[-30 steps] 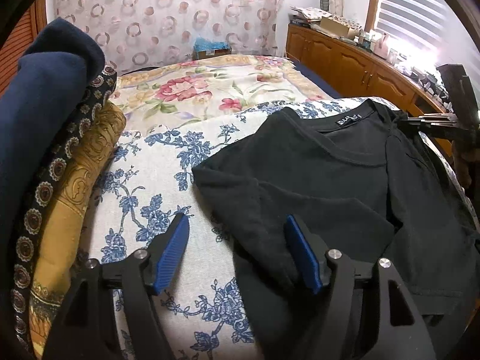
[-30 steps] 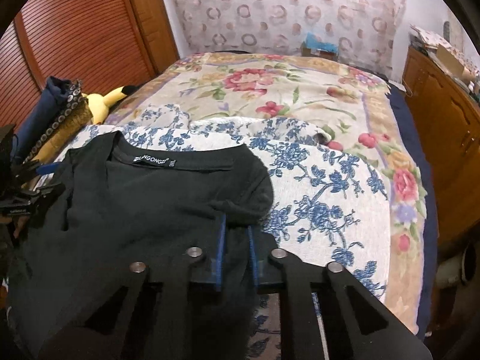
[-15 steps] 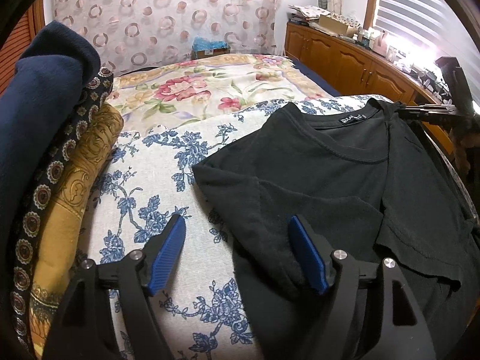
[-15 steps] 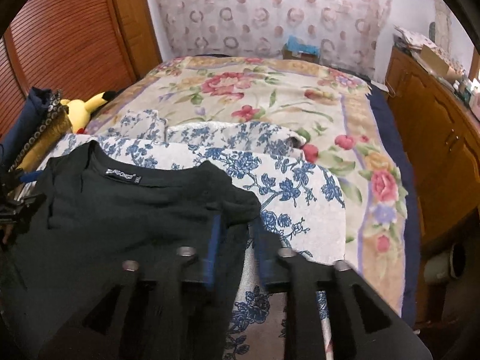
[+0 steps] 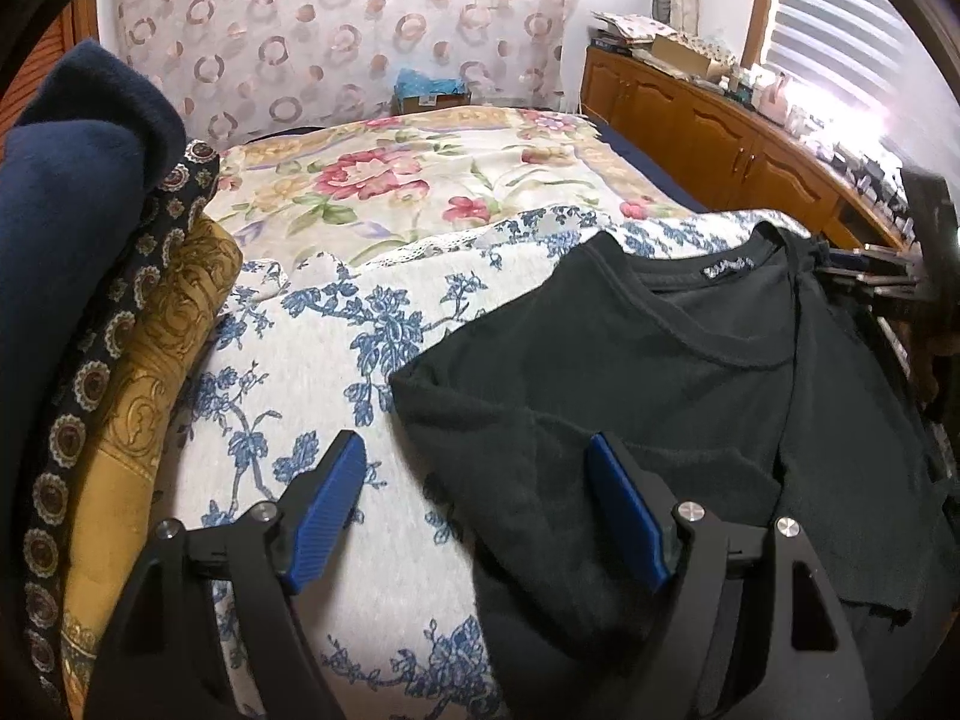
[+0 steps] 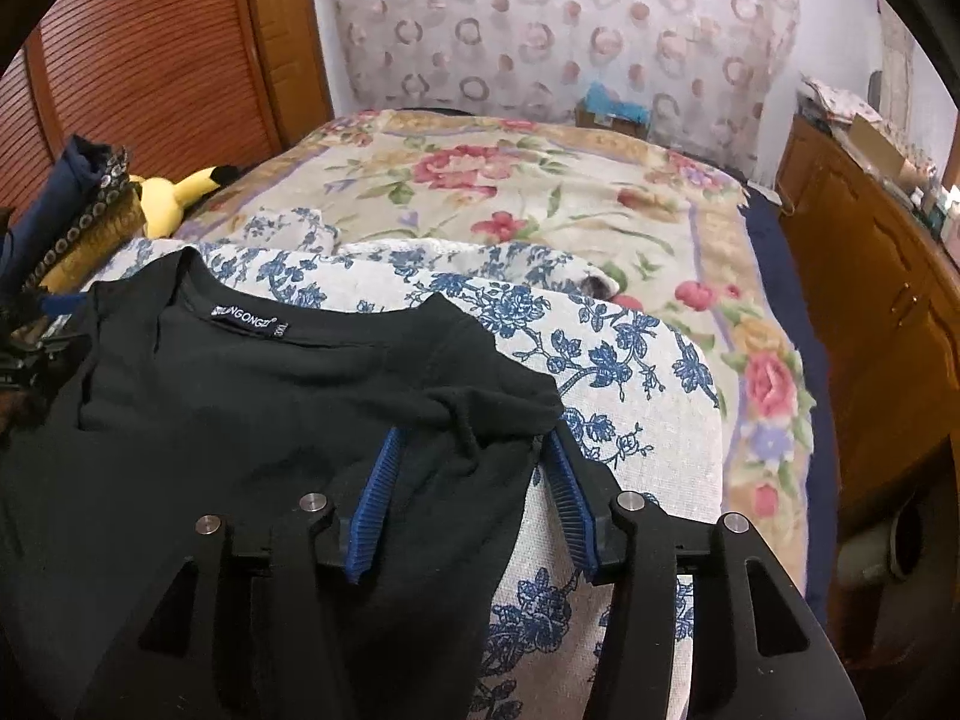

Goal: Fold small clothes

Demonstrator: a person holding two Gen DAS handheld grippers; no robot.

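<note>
Both hand-held grippers now have their jaws apart, and this is the main change. From the left: the left hand-held gripper (image 5: 474,498) is released, its fingers spread wide, one above the blue-flowered cover (image 5: 312,372) and one above the left sleeve of the black shirt (image 5: 660,384), which lies flat on the bed (image 5: 420,180), collar away from the cameras. It was spread the same way one second ago, so little differs on this side. On the right, the right hand-held gripper (image 6: 468,492) was clenched on the bunched right sleeve one second ago; now it has released, and the sleeve (image 6: 480,414) rests on the shirt (image 6: 240,408) between the open fingers. I judge that this sleeve fold is laid down. The left sleeve is probably next, and the body of the shirt is not yet folded.
</note>
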